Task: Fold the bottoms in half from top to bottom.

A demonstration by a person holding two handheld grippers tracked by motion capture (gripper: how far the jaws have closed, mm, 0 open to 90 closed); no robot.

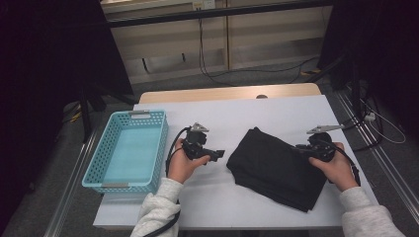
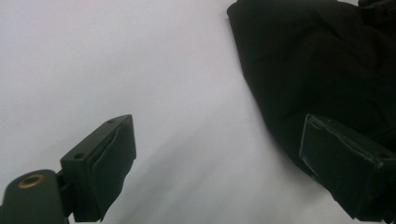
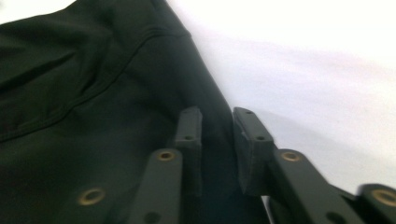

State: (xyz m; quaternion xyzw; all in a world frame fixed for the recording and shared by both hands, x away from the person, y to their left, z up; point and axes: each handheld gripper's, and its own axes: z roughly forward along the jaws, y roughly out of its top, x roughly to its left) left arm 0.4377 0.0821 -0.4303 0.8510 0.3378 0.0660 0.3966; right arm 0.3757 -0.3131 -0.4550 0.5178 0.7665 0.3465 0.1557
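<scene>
While my right gripper (image 3: 217,140) pinches the near right edge of the folded black cloth (image 1: 276,165) on the white table (image 1: 232,118), my left gripper (image 2: 217,163) waits just beside it, jaws spread wide.

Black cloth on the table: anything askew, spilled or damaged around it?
Nothing stands out. The cloth lies folded on the table, skewed to its edges. The basket sits upright, empty. Left gripper is open beside the cloth; right gripper is nearly shut at its edge.
</scene>
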